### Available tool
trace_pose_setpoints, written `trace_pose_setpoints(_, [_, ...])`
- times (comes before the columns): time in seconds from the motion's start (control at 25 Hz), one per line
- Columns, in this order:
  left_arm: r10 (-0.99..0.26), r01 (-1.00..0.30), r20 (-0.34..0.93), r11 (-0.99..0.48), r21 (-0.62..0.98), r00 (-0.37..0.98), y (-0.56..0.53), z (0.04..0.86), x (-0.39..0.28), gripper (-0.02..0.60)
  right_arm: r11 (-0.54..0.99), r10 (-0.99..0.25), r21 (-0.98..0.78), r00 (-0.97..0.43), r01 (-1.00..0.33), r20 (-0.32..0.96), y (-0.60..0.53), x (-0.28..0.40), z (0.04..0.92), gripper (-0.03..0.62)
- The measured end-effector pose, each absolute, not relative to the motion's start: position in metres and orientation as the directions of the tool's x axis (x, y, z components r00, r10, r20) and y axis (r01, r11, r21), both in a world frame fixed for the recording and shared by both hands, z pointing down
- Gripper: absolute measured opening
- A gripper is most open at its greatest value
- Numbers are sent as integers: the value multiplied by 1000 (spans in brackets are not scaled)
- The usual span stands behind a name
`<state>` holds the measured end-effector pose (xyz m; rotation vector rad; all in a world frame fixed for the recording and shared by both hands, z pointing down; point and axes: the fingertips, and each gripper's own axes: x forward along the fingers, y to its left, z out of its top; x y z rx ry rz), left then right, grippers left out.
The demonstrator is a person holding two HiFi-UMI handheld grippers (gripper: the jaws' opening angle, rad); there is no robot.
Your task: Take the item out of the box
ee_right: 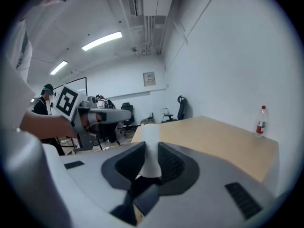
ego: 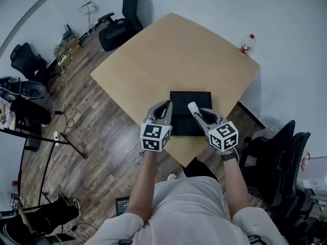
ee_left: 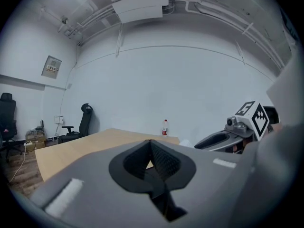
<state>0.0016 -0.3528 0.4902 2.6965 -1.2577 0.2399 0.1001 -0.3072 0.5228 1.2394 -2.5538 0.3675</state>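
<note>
A flat black box (ego: 190, 100) lies on the wooden table (ego: 173, 55) near its front corner. My right gripper (ego: 194, 107) hovers over the box's right half, shut on a small white tube-shaped item (ee_right: 150, 148) that stands up between its pads (ee_right: 172, 164). The same white item (ego: 192, 106) shows at the jaw tips in the head view. My left gripper (ego: 167, 105) hangs over the box's left edge. Its jaws meet at the tips with nothing between them (ee_left: 151, 145). Each gripper sees the other alongside it: the right gripper (ee_left: 237, 127) and the left gripper (ee_right: 97, 115).
A plastic bottle with a red cap (ego: 247, 44) stands at the table's far right corner. Black office chairs (ego: 120, 22) stand beyond the far left edge and another chair (ego: 276, 157) at my right. Cables and stands lie on the wooden floor (ego: 56, 137) to the left.
</note>
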Motion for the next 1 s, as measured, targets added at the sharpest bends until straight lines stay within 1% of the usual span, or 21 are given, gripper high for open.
trace_pose_setpoints(0.24, [-746,-762,163,-645,64,645,-338,470,9,6,489,-842,-91,-497,-867,212,-306,115,477,95])
trace_pose_setpoints(0.48, [-749,-760,137,-648,51,648,-326,457,16,6,318,-942,-30,-320,-947,102,-300,152,437,95])
trace_pose_setpoints(0.76, [-802,-805,67,-593,34,594,-314,430,3,6,199,-980,38,-199,-979,1,-283,158,398,95])
trace_pose_setpoints(1.0, [-824,-824,8,-566,1,566,-301,414,2,6,163,-986,49,-164,-985,-24,-273,158,390,95])
